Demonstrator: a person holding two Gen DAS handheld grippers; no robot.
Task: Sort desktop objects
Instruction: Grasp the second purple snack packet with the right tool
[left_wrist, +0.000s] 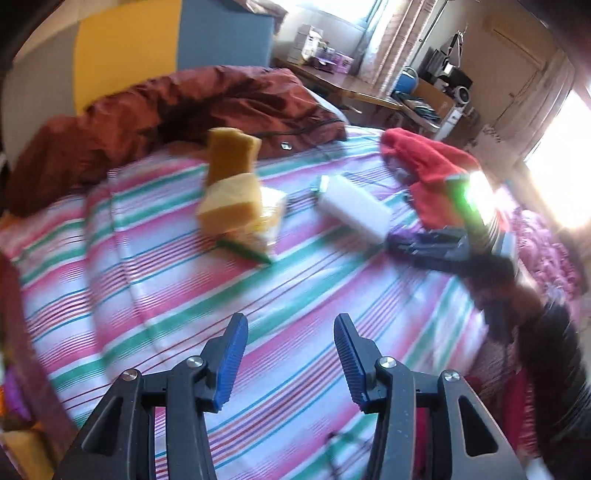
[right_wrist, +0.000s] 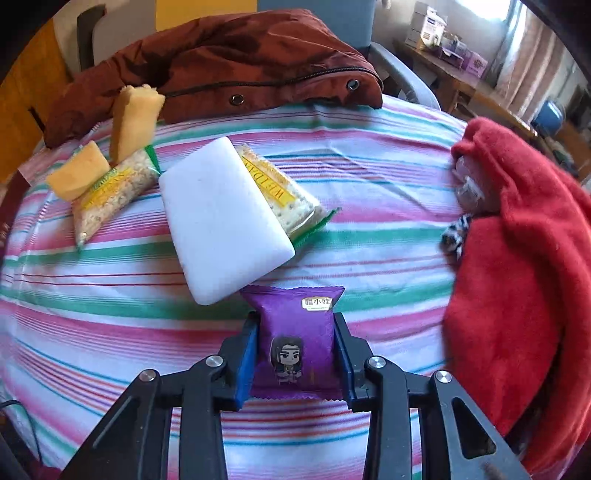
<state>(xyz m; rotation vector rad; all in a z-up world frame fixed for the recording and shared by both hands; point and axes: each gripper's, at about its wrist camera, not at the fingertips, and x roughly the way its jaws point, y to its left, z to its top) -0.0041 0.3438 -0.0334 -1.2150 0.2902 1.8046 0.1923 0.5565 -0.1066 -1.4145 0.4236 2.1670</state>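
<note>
My right gripper (right_wrist: 295, 334) is shut on a purple snack packet (right_wrist: 293, 332) with a cartoon figure, just above the striped cloth (right_wrist: 369, 229). Ahead of it a white sponge block (right_wrist: 218, 221) lies partly over a cracker packet (right_wrist: 288, 195). Further left a second cracker packet (right_wrist: 110, 195) lies with two yellow sponges (right_wrist: 135, 118) on it. My left gripper (left_wrist: 291, 350) is open and empty above the striped cloth (left_wrist: 184, 295); the yellow sponges (left_wrist: 231, 177), white block (left_wrist: 354, 210) and the right gripper with its purple packet (left_wrist: 402, 243) lie ahead.
A brown jacket (right_wrist: 229, 62) lies across the far side of the cloth. A red garment (right_wrist: 517, 277) covers the right side, with a black-and-white item (right_wrist: 456, 230) at its edge. A desk with boxes (left_wrist: 332, 70) stands beyond.
</note>
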